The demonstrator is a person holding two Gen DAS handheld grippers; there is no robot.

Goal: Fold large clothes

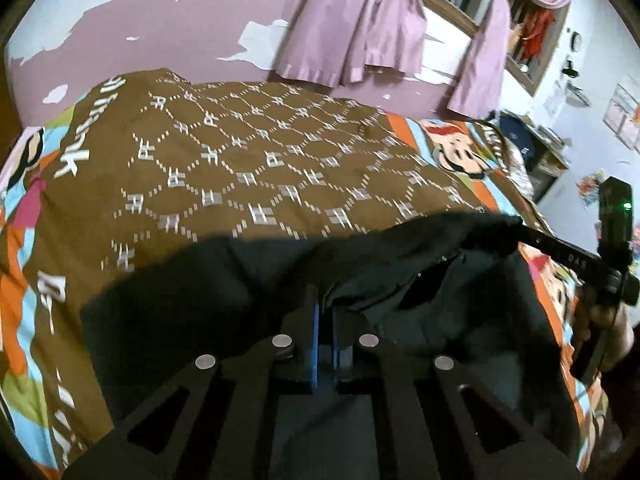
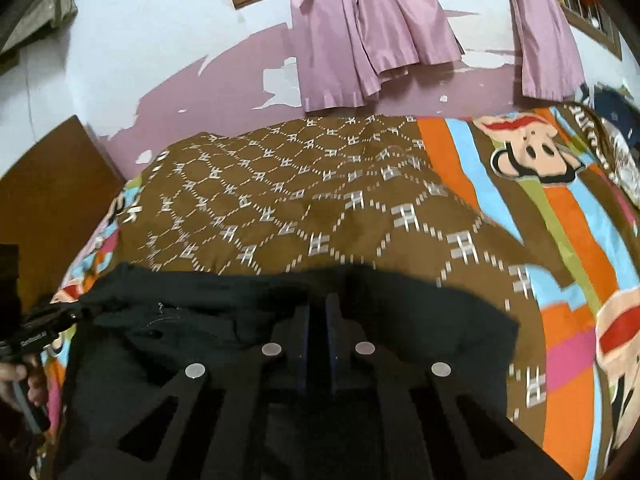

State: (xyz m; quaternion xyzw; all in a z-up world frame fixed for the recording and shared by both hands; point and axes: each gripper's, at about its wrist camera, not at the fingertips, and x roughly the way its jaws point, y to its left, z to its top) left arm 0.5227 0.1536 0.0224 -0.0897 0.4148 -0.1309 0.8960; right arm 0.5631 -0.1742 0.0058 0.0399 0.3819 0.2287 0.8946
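A large black garment (image 1: 224, 292) is held above the bed, its top edge stretched between my two grippers. My left gripper (image 1: 325, 304) is shut on one end of that edge. My right gripper (image 2: 320, 304) is shut on the other end; the garment (image 2: 420, 320) drapes below both. Each gripper also shows in the other's view: the right one (image 1: 520, 226) at the right of the left wrist view, the left one (image 2: 78, 312) at the left of the right wrist view, each pinching the black cloth.
The bed has a brown patterned blanket (image 1: 248, 152) with a colourful cartoon border (image 2: 560, 200). Behind it is a peeling purple and white wall (image 2: 208, 88) with purple curtains (image 2: 360, 32). A wooden board (image 2: 52, 184) stands at the left, cluttered shelves (image 1: 536, 148) at the right.
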